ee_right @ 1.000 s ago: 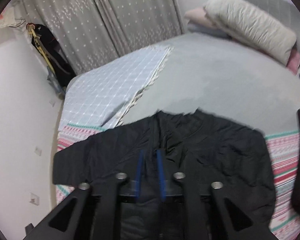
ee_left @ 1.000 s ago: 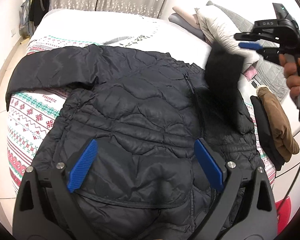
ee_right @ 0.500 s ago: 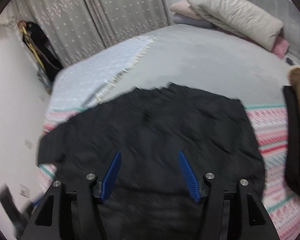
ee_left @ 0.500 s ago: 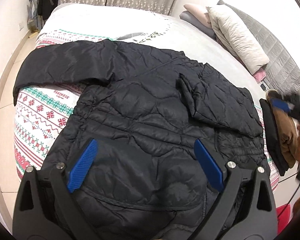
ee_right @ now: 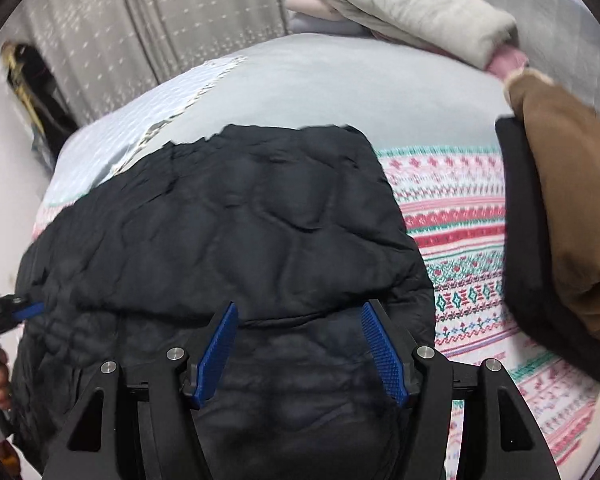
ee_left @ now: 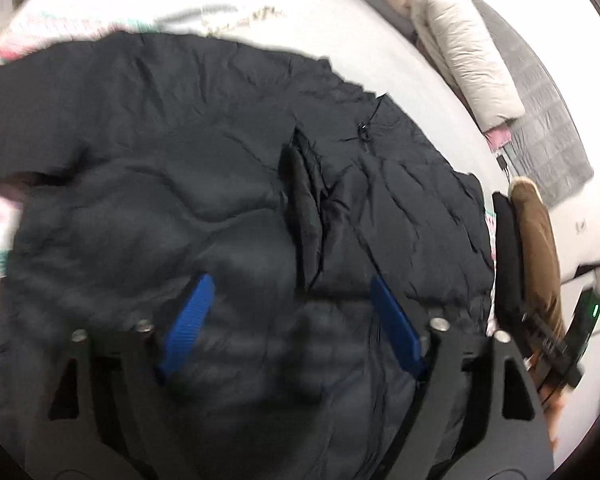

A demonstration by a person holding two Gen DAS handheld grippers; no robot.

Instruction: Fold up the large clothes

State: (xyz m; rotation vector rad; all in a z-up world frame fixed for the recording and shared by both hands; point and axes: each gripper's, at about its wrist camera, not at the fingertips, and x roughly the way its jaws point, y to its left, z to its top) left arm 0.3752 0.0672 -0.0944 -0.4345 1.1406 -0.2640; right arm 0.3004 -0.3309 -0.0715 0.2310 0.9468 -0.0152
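Black jacket [ee_left: 204, 184] lies spread across the bed [ee_right: 340, 80], near its foot edge, one sleeve already folded over the chest. Left gripper [ee_left: 288, 320] has just been closing, its jaws apart with nothing between; right gripper [ee_right: 300, 352] hangs jaws apart, empty, over the hem. Judged mid-fold: next calls for pinching the other sleeve or the hem.

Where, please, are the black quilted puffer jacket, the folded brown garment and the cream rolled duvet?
Black quilted puffer jacket [ee_right: 228, 240]: right wrist view, folded-over panel.
Folded brown garment [ee_right: 572, 200]: right wrist view, top surface.
Cream rolled duvet [ee_right: 412, 4]: right wrist view, middle.
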